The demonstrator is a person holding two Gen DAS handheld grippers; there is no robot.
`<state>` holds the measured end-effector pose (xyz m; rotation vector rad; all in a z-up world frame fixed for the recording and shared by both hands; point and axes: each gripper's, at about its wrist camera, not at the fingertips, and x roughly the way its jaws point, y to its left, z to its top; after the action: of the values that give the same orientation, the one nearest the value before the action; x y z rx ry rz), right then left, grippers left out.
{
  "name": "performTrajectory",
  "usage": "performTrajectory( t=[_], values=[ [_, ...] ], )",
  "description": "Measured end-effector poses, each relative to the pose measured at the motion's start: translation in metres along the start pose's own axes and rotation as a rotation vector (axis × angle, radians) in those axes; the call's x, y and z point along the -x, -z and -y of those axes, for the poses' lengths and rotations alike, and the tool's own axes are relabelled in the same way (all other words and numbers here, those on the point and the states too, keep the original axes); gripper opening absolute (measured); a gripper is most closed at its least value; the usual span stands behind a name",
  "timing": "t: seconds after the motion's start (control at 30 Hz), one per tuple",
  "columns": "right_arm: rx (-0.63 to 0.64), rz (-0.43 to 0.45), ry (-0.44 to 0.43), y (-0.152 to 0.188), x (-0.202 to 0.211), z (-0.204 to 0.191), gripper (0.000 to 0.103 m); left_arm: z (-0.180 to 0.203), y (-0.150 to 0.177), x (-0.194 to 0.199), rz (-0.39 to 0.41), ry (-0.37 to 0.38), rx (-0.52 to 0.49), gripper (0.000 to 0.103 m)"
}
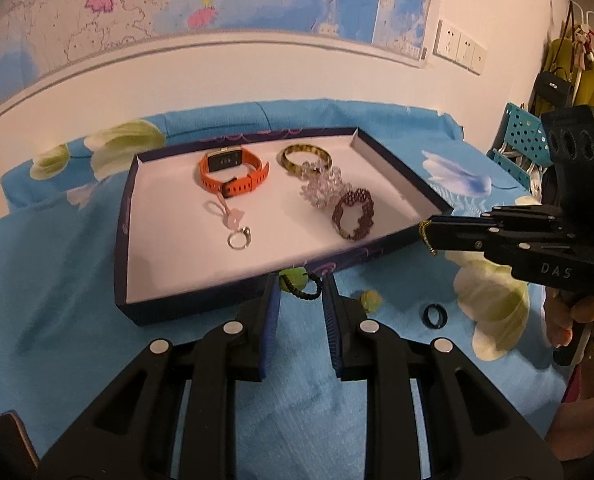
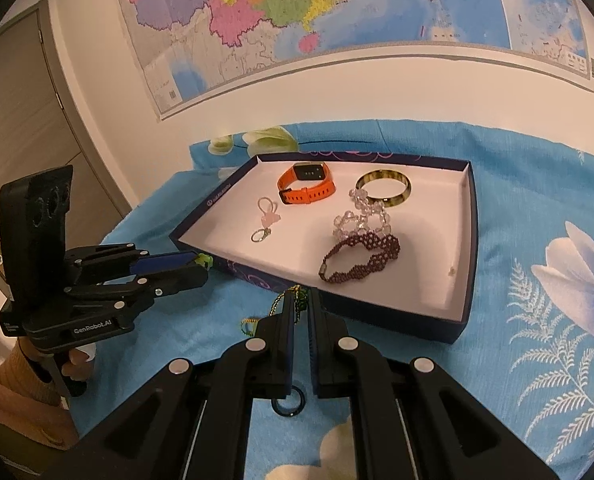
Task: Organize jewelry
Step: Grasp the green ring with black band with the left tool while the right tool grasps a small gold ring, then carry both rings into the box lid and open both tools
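The right gripper pinches a thin green-and-gold beaded chain just in front of the navy tray (watch, bangle and beaded bracelets inside it), while the left gripper carries a green-beaded piece at the tray's left corner.

Warm, dim indoor light from overhead. Soft shadows inside the shallow white-lined navy cardboard tray. Strong fisheye bending, black vignette in the corners. Mild blur on the near black tool arms, slight grain overall.
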<state>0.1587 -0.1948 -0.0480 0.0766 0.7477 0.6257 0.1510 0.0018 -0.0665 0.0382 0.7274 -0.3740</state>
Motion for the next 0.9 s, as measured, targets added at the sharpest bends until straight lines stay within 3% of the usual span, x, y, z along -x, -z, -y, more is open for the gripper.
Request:
performTrajectory(
  t=[0.4, 0.9],
  values=[
    [0.001, 0.009, 0.001, -0.012, -0.006, 0.003, 0.005, -0.004, -0.017, 0.002, 0.042, -0.017, 0.004, 0.022],
    [-0.001, -0.009, 0.024, -0.035, -0.028, 0.014, 0.005, -0.017, -0.029, -0.015, 0.033, -0.048, 0.031, 0.022]
  ],
)
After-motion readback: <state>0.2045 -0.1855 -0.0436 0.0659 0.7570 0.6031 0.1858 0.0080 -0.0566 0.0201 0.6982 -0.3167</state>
